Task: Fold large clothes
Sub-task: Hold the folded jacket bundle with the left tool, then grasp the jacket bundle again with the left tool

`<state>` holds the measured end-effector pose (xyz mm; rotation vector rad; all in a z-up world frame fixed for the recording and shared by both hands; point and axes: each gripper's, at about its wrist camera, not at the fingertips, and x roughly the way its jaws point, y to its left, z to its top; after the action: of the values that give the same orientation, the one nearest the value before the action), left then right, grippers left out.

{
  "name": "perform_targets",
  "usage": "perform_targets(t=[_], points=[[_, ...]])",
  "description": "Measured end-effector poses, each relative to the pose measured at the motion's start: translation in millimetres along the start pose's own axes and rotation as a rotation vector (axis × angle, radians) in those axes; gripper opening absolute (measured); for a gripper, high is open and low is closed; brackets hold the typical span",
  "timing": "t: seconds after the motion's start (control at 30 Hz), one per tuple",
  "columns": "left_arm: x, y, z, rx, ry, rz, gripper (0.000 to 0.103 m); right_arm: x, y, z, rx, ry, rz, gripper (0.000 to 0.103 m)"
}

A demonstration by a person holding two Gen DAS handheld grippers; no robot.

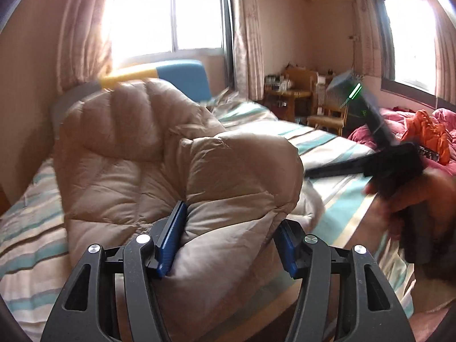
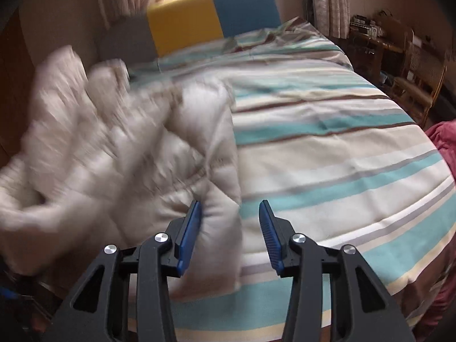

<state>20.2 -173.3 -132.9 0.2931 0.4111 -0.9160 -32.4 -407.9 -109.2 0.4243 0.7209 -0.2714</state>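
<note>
Our left gripper (image 1: 228, 239) clamps a fat fold of the beige puffer coat (image 1: 159, 154), raised over the striped bed (image 2: 327, 148). Our right gripper (image 2: 230, 233) gapes wide, empty. Light, squashy, probably slippery: we'd pinch quilted seams or hem.

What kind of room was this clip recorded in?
Most likely a home bedroom. A bed with striped bedding fills the view, with a yellow-and-blue headboard under a curtained window, and a beige puffy coat lies on it. Wooden furniture stands in the corner.
</note>
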Motion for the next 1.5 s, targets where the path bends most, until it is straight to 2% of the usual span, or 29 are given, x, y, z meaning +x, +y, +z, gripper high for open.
perform_targets(t=[0.1, 0.2, 0.3, 0.33, 0.43, 0.5, 0.53, 0.6, 0.7, 0.9, 1.0, 1.07, 1.1, 1.13, 1.23, 1.3, 1.37, 1.5], points=[[23.2, -5.7, 8.8, -0.019, 0.031, -0.092, 0.058, -19.9, 11.4, 16.9, -0.021, -0.036, 0.100, 0.043], [39.5, -27.4, 14.2, 0.030, 0.034, -0.133, 0.058, -21.9, 21.2, 24.5, -0.056, 0.011, 0.158, 0.045], [50.2, -45.7, 12.2, 0.102, 0.043, -0.131, 0.058, 3.2, 14.2, 21.4, -0.057, 0.112, 0.040, 0.045], [49.0, -49.6, 6.7, 0.128, 0.046, -0.119, 0.058, 12.3, 6.3, 19.2, -0.039, 0.144, 0.026, 0.049], [44.7, -50.5, 0.3, 0.178, 0.065, -0.114, 0.059, 27.7, -4.6, 10.1, -0.057, 0.158, -0.025, 0.055], [33.3, -44.1, 2.9, 0.143, 0.058, -0.156, 0.063, 34.7, -10.0, 3.9, -0.028, 0.153, -0.048, 0.055], [24.3, -38.0, 4.7, 0.097, 0.054, -0.188, 0.071, 36.3, -12.9, 1.4, -0.020, 0.141, -0.058, 0.055], [8.3, -23.4, 6.1, 0.004, 0.036, -0.207, 0.075, 38.4, -15.4, -5.9, -0.011, 0.112, -0.081, 0.055], [-9.1, 12.4, 8.2, -0.145, 0.005, -0.145, 0.075, 37.1, -19.3, -15.1, 0.010, 0.070, -0.091, 0.056], [-18.0, 108.1, 7.4, -0.415, -0.045, 0.228, 0.075, 16.4, -22.3, -18.5, 0.041, 0.010, -0.036, 0.057], [-9.6, 143.0, 4.2, -0.515, -0.064, 0.343, 0.075, 10.9, -19.5, -13.4, 0.032, 0.020, -0.030, 0.057], [5.4, 158.4, 1.4, -0.548, -0.061, 0.362, 0.071, 7.0, -14.8, -11.9, 0.019, 0.026, -0.029, 0.057], [10.3, 160.4, -1.3, -0.554, -0.054, 0.358, 0.065, 5.9, -15.9, -8.5, 0.024, 0.022, -0.019, 0.057], [23.8, 161.9, -1.3, -0.560, -0.037, 0.319, 0.056, 2.7, -14.3, -6.5, 0.030, 0.010, -0.006, 0.057], [42.7, 154.7, 10.7, -0.569, -0.052, 0.264, 0.038, -14.5, -12.3, 10.2, 0.015, -0.096, 0.017, 0.053], [52.6, 144.0, 25.2, -0.535, -0.043, 0.248, 0.034, -30.2, -3.5, 28.2, -0.024, -0.176, 0.034, 0.051], [68.2, 132.1, 43.5, -0.467, -0.003, 0.249, 0.034, -37.8, 6.6, 46.5, -0.063, -0.219, 0.039, 0.050], [94.0, 118.6, 74.1, -0.415, 0.085, 0.218, 0.034, -26.3, 28.7, 89.3, -0.137, -0.237, 0.046, 0.047]])
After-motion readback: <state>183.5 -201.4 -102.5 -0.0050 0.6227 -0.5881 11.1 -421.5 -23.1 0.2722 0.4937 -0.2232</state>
